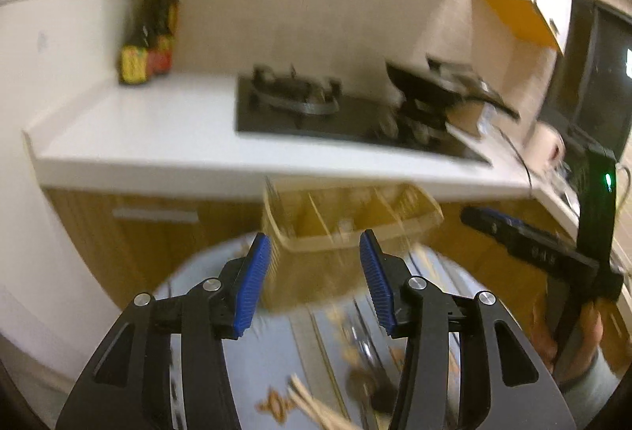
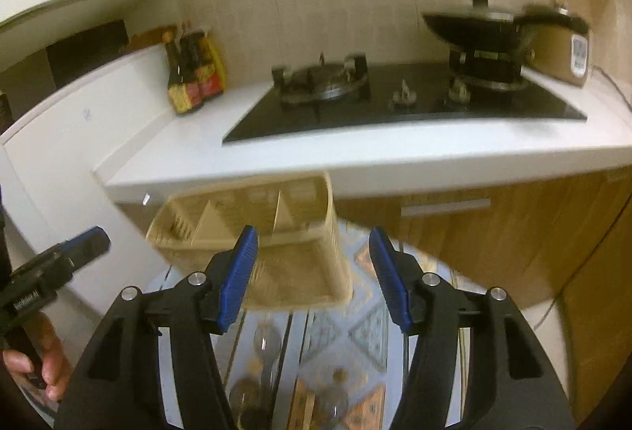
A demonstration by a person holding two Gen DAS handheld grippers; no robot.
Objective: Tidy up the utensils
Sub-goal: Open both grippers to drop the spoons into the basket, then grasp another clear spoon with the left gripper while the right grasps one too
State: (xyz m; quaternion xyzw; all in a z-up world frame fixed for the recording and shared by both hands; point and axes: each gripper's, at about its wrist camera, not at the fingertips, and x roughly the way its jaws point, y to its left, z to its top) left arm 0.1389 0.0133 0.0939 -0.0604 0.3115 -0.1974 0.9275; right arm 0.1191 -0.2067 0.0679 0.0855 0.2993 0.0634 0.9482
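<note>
A beige utensil caddy (image 1: 335,232) with several compartments stands at the far edge of a round patterned table (image 1: 284,351); it also shows in the right wrist view (image 2: 276,232). Utensils lie on the table below the grippers: a spoon (image 1: 367,363) and wooden chopsticks (image 1: 316,406), and spoons (image 2: 262,351) in the right view. My left gripper (image 1: 316,283) is open and empty above the table, short of the caddy. My right gripper (image 2: 316,280) is open and empty, also short of the caddy. Each gripper shows at the edge of the other's view.
A white counter (image 2: 355,149) with a black gas hob (image 2: 395,102), a covered wok (image 2: 474,23) and sauce bottles (image 2: 193,74) stands behind the table. Wooden cabinet doors (image 2: 493,224) are below it. A white appliance (image 1: 47,74) stands left.
</note>
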